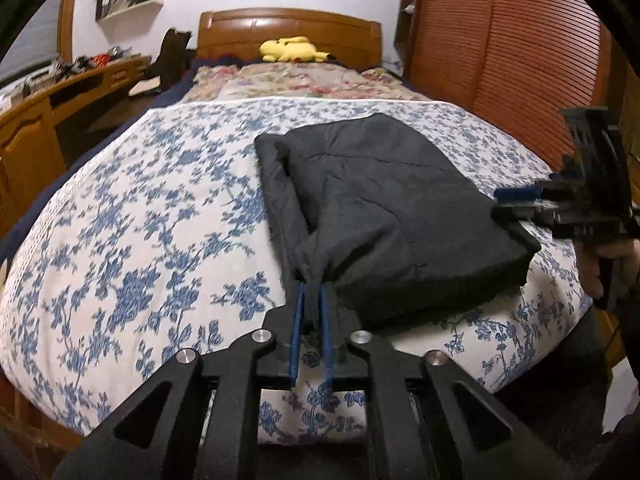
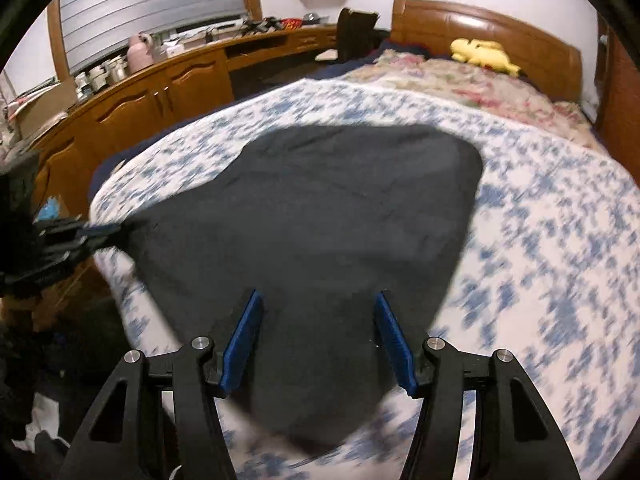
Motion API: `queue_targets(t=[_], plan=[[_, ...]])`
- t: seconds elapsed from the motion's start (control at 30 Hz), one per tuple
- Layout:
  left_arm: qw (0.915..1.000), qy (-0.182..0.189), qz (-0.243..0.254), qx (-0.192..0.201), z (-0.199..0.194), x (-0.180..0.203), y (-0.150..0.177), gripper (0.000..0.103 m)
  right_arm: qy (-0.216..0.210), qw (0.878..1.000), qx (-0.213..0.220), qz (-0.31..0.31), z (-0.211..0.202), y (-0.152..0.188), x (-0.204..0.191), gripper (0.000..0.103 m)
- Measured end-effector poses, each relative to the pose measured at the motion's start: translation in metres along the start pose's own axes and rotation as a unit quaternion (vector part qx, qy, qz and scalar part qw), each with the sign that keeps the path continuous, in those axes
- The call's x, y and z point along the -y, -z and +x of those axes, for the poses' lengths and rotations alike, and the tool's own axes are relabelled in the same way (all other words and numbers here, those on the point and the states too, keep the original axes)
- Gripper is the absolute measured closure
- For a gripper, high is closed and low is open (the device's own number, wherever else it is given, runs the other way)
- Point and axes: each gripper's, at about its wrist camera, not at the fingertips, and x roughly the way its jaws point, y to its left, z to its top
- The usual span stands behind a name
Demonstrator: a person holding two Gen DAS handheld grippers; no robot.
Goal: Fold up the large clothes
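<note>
A dark grey folded garment (image 1: 380, 208) lies on the bed's blue-flowered cover (image 1: 140, 220). In the left wrist view my left gripper (image 1: 312, 285) is nearly closed, and the garment's near corner is bunched to a point between its blue pads. The right wrist view shows the same gripper (image 2: 120, 232) at the garment's (image 2: 320, 200) left corner. My right gripper (image 2: 319, 296) stands open above the cloth, which passes beneath and between its blue fingers without either pad pressing on it. Seen from the left wrist view, the right gripper (image 1: 506, 206) is at the garment's right edge.
A yellow plush toy (image 1: 294, 50) lies by the wooden headboard (image 1: 288, 26) on a flowered quilt (image 1: 304, 80). A wooden counter with cabinets (image 2: 160, 92) runs along one side of the bed, a slatted wardrobe (image 1: 500, 40) along the other. A hand (image 1: 596, 272) holds the right gripper.
</note>
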Motion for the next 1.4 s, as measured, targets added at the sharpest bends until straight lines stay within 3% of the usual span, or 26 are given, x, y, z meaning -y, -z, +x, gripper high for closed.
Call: queue_targets(t=[0.2,0.37,0.53,0.77,1.13,1.4], plan=[[0.9998,-0.016,-0.008,-0.009,-0.011,-0.001,0.004,0.069,0.039,0.999,-0.004,-0.004,0.036,-0.033,0.043,0.040],[0.9995,-0.026,-0.002,-0.017,-0.013,0.003,0.011,0.067,0.060,0.998,-0.023,0.012,0.089,-0.058,0.073,0.040],[0.9995,-0.020,-0.005,-0.025,-0.007,0.003,0.013,0.065,0.053,0.997,-0.037,0.041,0.126,-0.075,0.094,0.035],[0.9988,-0.006,-0.005,-0.047,0.017,0.008,0.017,0.061,0.039,0.995,-0.064,0.068,0.147,-0.079,0.101,0.016],[0.9981,0.009,-0.024,-0.056,0.032,0.007,0.014,0.058,0.016,0.995,-0.050,0.086,0.150,-0.079,0.119,0.010],[0.9976,0.014,-0.035,-0.057,0.038,0.011,0.017,0.058,-0.028,0.991,-0.062,0.117,0.173,-0.089,0.139,0.010]])
